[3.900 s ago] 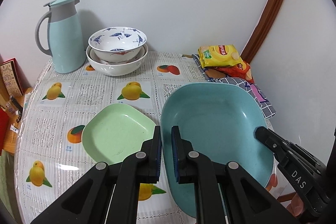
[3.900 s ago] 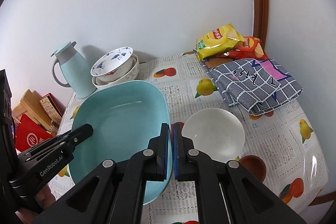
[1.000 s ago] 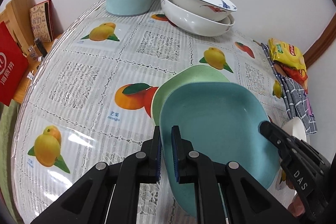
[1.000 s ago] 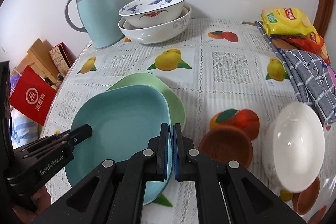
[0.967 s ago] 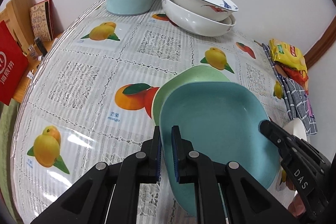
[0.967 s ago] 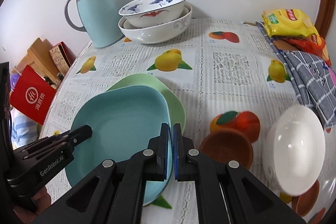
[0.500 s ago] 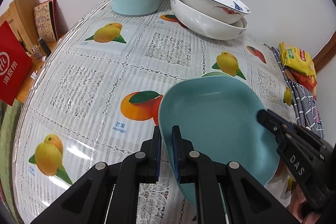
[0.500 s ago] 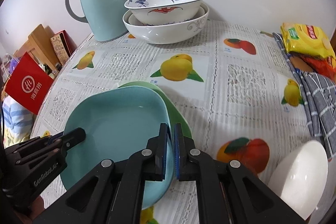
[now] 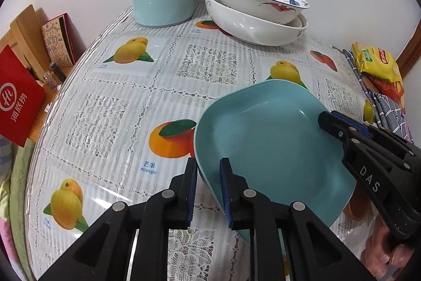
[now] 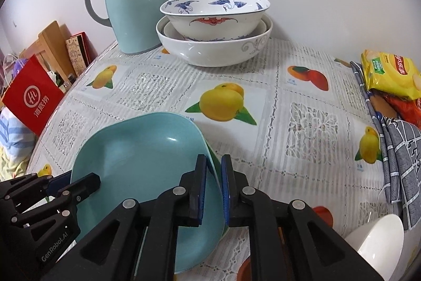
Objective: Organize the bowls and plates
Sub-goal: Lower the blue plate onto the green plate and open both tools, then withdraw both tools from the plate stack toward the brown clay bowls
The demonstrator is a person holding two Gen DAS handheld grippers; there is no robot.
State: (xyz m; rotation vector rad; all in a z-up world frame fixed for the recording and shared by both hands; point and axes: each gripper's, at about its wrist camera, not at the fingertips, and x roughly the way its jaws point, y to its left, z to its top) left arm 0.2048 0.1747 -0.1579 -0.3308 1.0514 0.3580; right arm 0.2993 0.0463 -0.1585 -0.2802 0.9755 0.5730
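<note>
- Straddling the near rim of the teal plate (image 9: pixel 273 146), left tool (image 9: pixel 208 183) sits bottom centre of its view; jaws have just been opening, rim between them w/ a visible gap on each side, so no real pinch now.
- Right tool (image 10: pixel 213 185), bottom centre of its own view, does the same on the opposite rim: jaws have just been opening, rim between them, pads look slack.
- Two-sided hold makes sense to me: a wide shallow plate carried level from both edges, prob. so it lands flat.
- Teal plate lies lower centre of both views, on top of a green plate (image 10: pixel 214 157); only a thin green sliver shows at its right edge in the right view. Looks like stacking by shape, big over small.
- Judgement: release step, plate already seated; next likely back both tools off w/o dragging the rim.
- Farther out on the table (image 10: pixel 302 86): nested patterned bowls (image 10: pixel 214 25) upper centre by the wall, beside the teal jug (image 10: pixel 131 4).
- White bowl (image 10: pixel 373 246) lower right, not yet stacked.
- Snack bags (image 10: pixel 389 75) at right edge.
</note>
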